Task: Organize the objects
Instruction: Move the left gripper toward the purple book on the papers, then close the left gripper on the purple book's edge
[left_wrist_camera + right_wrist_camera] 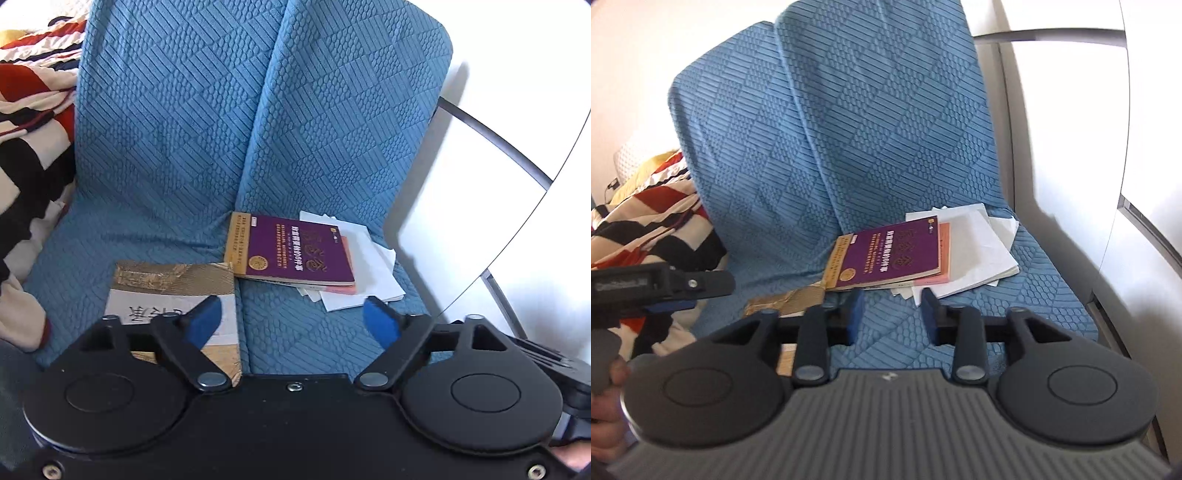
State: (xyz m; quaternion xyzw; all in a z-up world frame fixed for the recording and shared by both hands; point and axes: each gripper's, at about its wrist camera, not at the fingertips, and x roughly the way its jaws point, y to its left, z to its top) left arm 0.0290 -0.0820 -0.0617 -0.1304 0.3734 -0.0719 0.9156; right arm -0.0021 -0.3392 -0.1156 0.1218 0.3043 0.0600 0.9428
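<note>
Books: you've 2 clear ones on the blue quilted sofa cover [177, 155] – purple glossy paperback [295, 253], gold-and-white paperback [170, 291].
Stack: purple one tops a pink booklet [945, 254] + loose white sheets [369, 266], R seat.
Gold one: L seat, just beside stack.
Text: Chinese, can't read.
Left gripper [291, 321]: jaws spread wide, nothing between.
Right gripper [892, 314]: jaws apart, nothing between.
Edge: striped blanket [29, 110].

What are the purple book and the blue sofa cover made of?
The purple book looks like a paperback: thin, glossy card cover with printed gold lettering, and pale page edges showing. The blue sofa cover looks like soft, matte woven or knitted fabric: it has raised stripe and pebble patterns and creases where it folds.
</note>
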